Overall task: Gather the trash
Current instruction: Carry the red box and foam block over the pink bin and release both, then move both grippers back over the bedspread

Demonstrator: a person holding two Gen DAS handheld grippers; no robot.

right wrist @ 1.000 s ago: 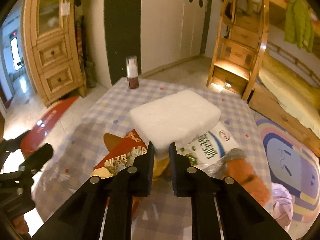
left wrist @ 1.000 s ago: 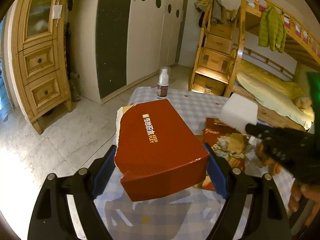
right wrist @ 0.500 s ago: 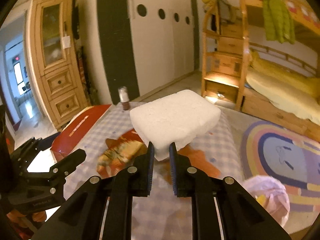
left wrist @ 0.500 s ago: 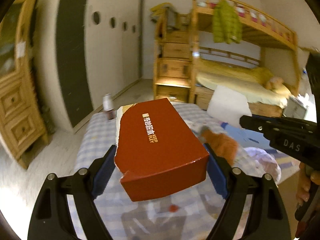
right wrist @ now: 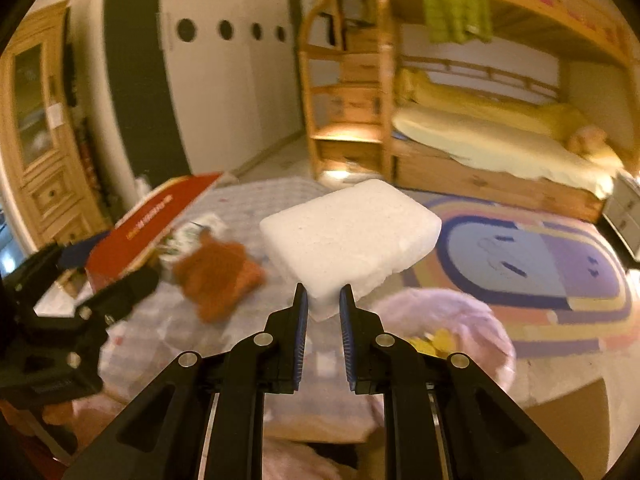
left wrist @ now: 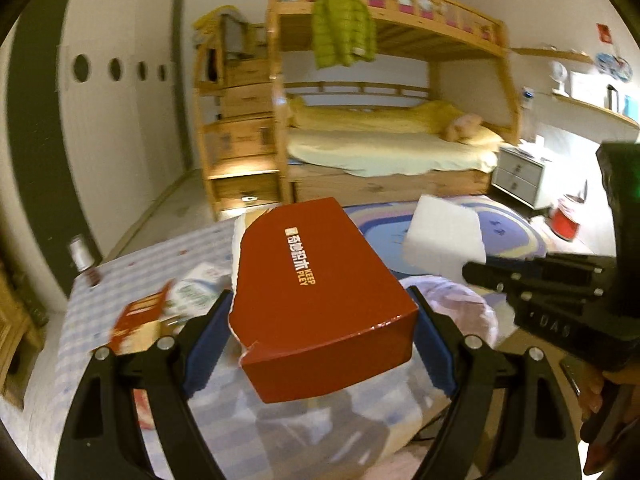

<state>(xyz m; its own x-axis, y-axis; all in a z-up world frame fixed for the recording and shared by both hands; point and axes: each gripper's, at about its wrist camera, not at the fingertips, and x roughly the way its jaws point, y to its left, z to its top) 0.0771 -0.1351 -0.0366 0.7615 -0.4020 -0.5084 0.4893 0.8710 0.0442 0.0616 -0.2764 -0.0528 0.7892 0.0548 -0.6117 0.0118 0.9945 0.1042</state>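
Left wrist view: my left gripper (left wrist: 320, 316) stays clamped on the red box (left wrist: 316, 296); my right gripper (right wrist: 323, 312) pinches the white foam block (right wrist: 348, 236). Both have swung off the checkered table (left wrist: 120, 276) toward the pink bag (right wrist: 452, 320), probably for dropping.

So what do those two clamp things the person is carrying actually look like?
Both are matte black plastic tongs. The left gripper has two broad, angled arms with cut-out windows, silver screw heads and blue pads inside its fingers. The right gripper is built the same, with ribbed blue pads. From the left wrist view, its side shows small raised lettering and a green glow on its upper housing.
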